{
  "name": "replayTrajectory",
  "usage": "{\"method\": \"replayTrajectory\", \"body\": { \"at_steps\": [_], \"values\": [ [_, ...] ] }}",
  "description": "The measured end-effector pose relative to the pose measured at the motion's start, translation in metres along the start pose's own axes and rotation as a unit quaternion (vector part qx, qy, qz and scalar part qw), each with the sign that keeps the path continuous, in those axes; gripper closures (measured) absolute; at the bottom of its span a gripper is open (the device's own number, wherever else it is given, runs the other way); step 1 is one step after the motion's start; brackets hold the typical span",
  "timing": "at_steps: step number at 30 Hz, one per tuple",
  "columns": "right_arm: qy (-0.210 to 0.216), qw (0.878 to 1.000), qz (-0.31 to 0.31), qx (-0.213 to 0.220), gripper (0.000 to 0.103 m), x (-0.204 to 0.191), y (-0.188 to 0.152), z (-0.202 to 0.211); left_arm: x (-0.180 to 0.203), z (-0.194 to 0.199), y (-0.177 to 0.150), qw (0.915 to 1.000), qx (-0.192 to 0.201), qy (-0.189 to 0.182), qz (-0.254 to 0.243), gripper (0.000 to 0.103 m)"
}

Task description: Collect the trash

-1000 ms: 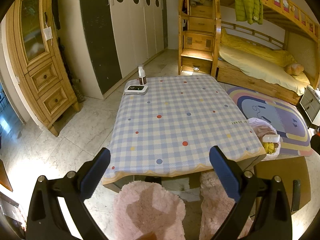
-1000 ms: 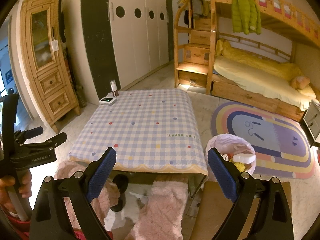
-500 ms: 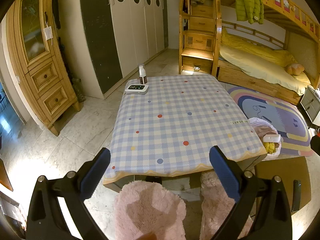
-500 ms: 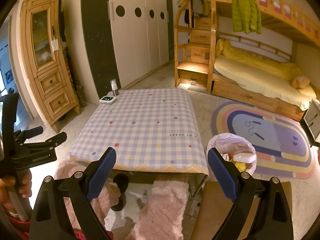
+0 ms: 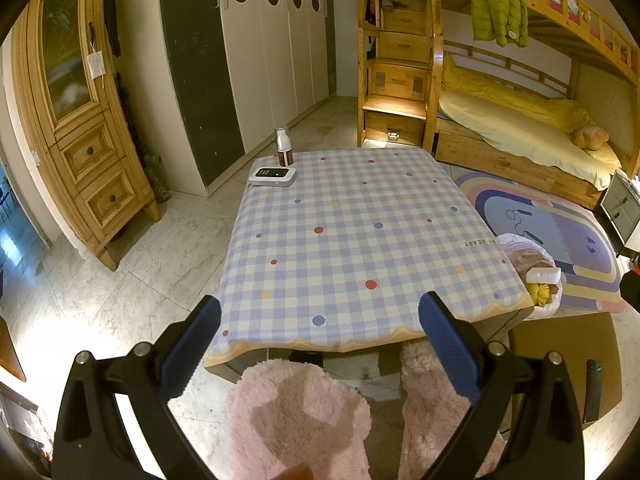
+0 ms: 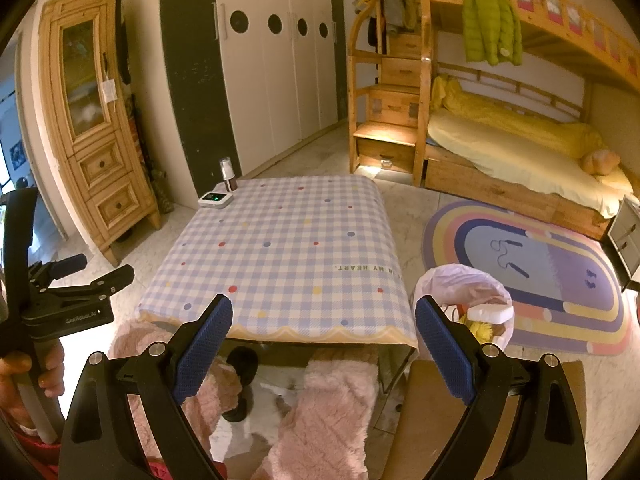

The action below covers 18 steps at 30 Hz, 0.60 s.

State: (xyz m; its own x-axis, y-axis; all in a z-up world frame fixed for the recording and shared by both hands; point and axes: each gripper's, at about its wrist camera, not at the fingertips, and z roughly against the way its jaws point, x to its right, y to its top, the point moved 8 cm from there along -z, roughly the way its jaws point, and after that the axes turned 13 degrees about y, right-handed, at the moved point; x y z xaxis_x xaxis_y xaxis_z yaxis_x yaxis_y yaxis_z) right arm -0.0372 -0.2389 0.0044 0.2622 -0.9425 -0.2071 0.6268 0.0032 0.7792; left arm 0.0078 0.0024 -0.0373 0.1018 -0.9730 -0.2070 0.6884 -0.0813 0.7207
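The white-lined trash bin (image 6: 464, 304) is sitting just beside the right gripper (image 6: 322, 350), off the checked tablecloth's (image 6: 280, 248) near right corner; both grippers, the left gripper (image 5: 320, 354) included, are gaping wide, holding nothing.

The tablecloth (image 5: 360, 240) is blue-and-white gingham scattered with red, blue and yellow dots, edged in a yellow scallop. The rug (image 6: 540, 272) bears pastel rainbow bands, and a lime-green jacket (image 6: 490, 24) hangs on the honey-coloured bunk bed (image 6: 520, 184)

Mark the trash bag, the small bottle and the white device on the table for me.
trash bag (image 6: 448, 280), right wrist view, on its white plastic rim.
small bottle (image 5: 285, 156), left wrist view, on its dark lower body.
white device (image 5: 273, 176), left wrist view, on its top face.
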Motion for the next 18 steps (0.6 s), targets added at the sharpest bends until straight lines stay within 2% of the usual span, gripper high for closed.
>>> {"method": "replayTrajectory", "body": {
  "at_steps": [18],
  "values": [
    [0.000, 1.000, 0.000, 0.000, 0.011, 0.0007, 0.0007, 0.0007, 0.0000, 0.0007, -0.0009, 1.0000, 0.001, 0.000, 0.001, 0.007]
  ]
}}
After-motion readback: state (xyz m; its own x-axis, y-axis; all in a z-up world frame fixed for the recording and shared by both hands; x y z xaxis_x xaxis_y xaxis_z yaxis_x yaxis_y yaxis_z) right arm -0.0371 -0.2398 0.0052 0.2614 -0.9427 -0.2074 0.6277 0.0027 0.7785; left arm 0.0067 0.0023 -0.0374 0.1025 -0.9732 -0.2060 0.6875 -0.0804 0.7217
